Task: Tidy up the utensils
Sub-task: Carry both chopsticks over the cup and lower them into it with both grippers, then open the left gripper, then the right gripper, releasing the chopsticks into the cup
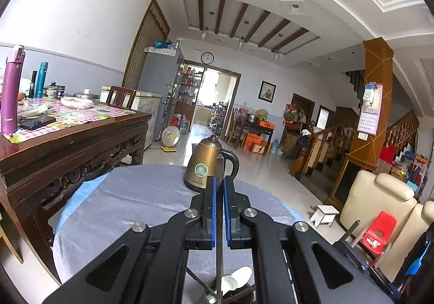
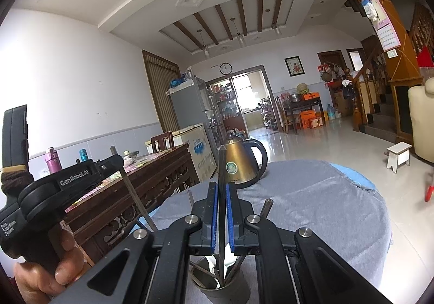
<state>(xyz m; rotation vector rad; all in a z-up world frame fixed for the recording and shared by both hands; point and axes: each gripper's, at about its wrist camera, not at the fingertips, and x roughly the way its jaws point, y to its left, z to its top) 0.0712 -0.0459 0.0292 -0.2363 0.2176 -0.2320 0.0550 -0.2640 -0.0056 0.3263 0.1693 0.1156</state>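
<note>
My left gripper [image 1: 219, 182] is shut on a metal chopstick [image 1: 219, 168] that stands upright, its lower end reaching down into a metal utensil cup [image 1: 217, 290] holding white spoons [image 1: 238, 278]. My right gripper [image 2: 222, 187] is shut on another dark chopstick [image 2: 222, 168], also upright, its lower end inside the same cup [image 2: 219, 285], which holds white spoons [image 2: 214, 263] and several other sticks. The left gripper body [image 2: 67, 182] shows at the left of the right wrist view, with its chopstick [image 2: 130, 192] slanting down toward the cup.
The cup stands on a round table with a grey cloth [image 1: 122, 201]. A gold kettle [image 1: 206, 165] stands at its far side. A carved wooden table [image 1: 67, 146] with bottles and dishes is to the left. A cream armchair [image 1: 379, 209] and red stool [image 1: 379, 233] are to the right.
</note>
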